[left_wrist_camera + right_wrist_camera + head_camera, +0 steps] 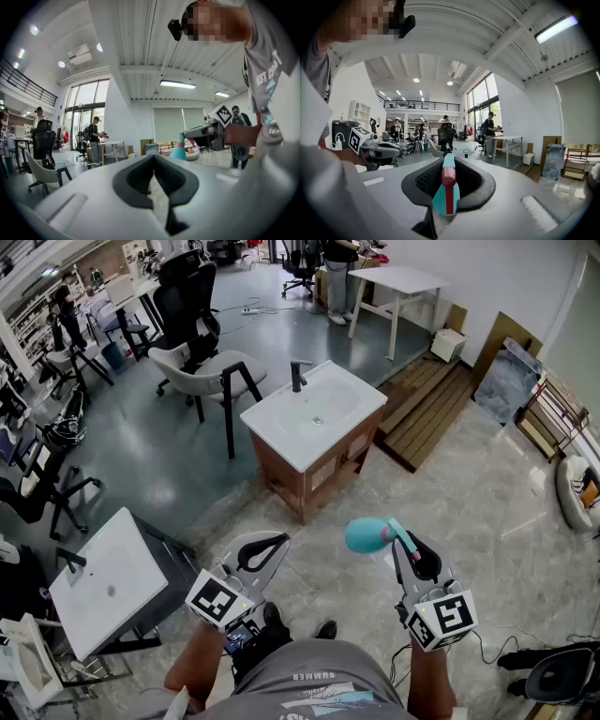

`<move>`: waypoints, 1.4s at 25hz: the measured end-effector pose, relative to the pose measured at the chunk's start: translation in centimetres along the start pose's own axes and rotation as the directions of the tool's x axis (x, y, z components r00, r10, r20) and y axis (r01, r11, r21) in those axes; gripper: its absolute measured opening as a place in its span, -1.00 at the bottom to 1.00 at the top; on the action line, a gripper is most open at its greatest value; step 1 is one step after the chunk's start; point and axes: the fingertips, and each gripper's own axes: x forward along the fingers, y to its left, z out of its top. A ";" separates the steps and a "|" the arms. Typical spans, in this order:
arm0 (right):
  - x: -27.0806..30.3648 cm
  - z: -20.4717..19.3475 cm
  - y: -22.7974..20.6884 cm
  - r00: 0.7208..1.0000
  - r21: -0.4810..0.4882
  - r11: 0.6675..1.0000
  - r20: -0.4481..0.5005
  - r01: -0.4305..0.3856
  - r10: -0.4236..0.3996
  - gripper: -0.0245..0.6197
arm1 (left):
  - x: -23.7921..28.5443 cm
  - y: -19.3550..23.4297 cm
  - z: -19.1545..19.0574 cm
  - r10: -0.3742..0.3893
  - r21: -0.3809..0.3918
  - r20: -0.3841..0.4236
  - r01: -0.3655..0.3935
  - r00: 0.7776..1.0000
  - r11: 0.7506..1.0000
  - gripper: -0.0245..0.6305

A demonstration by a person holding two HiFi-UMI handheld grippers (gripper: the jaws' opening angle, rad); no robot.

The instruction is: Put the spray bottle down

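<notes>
Spreading over the near and right part of the head view, the pale tiled floor (pixel 487 502) lies mostly bare. It meets a grey floor (pixel 169 456) along a diagonal edge that runs past the wooden sink cabinet (pixel 314 427). That cabinet stands far of both grippers, well apart from them, with open tiles between. A 2nd white sink top (pixel 98 577) sits near left, its right edge close beside the left gripper (pixel 279 540). Wooden planks (pixel 427 404) lie far right of the cabinet, just beside its corner. Beyond, on the grey floor, stand 1 white table (pixel 398 282) and 2 chairs, a pale one (pixel 202 367) and a black one (pixel 183 292).

The left gripper's jaws are closed tip to tip with nothing between them. The right gripper (pixel 401 542) is clamped on the spray bottle (pixel 367 534), its pads pressing both sides of the teal head, with the red trigger showing between them. The bottle hangs in the air above bare tiles, its rounded teal body sticking out left of the jaws, clear of the cabinet's near edge.
</notes>
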 end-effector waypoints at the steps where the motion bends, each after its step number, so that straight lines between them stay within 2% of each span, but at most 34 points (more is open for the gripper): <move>1: 0.1 0.0 0.1 1.000 0.002 1.000 0.001 -0.001 0.001 -0.72 | -0.1 0.1 -0.1 -0.002 -0.002 -0.002 0.002 1.000 1.000 -0.92; 11: 2.6 0.7 0.4 1.000 0.009 1.000 0.000 0.013 -0.013 -0.72 | -0.3 2.9 -0.2 -0.005 0.000 -0.004 0.005 1.000 1.000 -0.92; 20: 7.3 1.0 1.3 0.999 0.061 0.997 -0.009 0.042 -0.042 -0.72 | -0.9 8.6 -1.1 -0.013 -0.007 -0.019 0.013 1.000 1.000 -0.92; 28: 12.6 2.4 2.6 0.997 0.074 0.994 0.007 0.078 -0.079 -0.72 | -1.2 14.0 -2.3 -0.063 -0.028 -0.004 0.063 0.998 0.998 -0.92; 35: 15.8 3.5 1.9 0.993 0.055 0.992 0.025 0.113 -0.114 -0.72 | 0.2 16.3 -3.7 -0.120 -0.054 -0.019 0.119 0.993 0.991 -0.92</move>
